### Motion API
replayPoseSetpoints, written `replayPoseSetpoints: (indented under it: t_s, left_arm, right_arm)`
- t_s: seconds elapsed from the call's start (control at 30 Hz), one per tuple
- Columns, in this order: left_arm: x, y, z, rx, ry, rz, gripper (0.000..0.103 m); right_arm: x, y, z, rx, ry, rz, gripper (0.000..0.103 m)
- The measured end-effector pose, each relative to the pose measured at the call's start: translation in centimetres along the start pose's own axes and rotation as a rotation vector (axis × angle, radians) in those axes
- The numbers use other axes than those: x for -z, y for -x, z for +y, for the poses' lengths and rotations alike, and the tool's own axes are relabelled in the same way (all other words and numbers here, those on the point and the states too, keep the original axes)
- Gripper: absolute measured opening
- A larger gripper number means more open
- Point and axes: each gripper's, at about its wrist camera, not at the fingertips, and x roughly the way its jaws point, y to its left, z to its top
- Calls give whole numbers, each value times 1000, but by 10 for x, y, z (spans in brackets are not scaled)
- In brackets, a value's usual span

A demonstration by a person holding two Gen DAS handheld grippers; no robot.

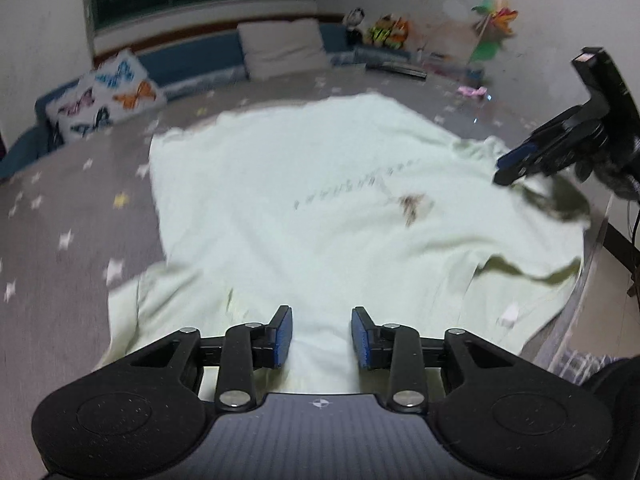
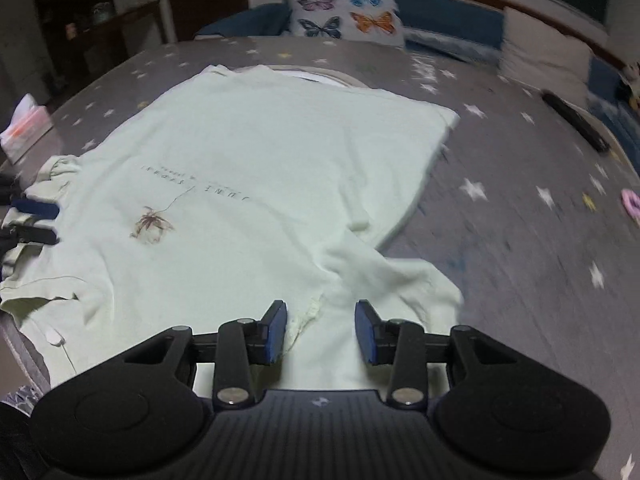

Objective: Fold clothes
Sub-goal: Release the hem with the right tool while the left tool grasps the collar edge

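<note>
Both the left tongs (image 1: 321, 337) and right tongs (image 2: 321, 331) are spread wide with nothing in them, just above the shirt (image 2: 248, 168) lying on the starry bed (image 2: 520, 216), with a butterfly pillow (image 2: 346, 12) far ahead.

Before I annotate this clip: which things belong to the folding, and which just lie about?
Job:
T-shirt
left gripper
right gripper

Lying about:
butterfly pillow
beige pillow
tissue box
pink item
pinwheel
</note>
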Motion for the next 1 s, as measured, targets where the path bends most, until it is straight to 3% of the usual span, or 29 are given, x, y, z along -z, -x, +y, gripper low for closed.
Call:
replayPoseSetpoints:
  t_s: [0.27,0.4,0.53,0.7,1.0]
  left_arm:
    - [-20,6,13,-35,27,-65,42]
    - [-53,-5,35,-125,76,-72,46]
    - [-89,-31,69,-218,153,-49,46]
    - [-132,-72,110,-283,227,-44,45]
    - [-174,-148,149,-308,275,-26,44]
  right_arm:
    - [-17,13,-1,-2,-9,-82,39]
    - [-26,0,1,-22,-25,-78,40]
    - [-30,-10,1,-42,-42,-65,41]
    - [-30,-14,0,-57,-46,-59,45]
    - [-32,-19,-2,-79,-52,-53,48]
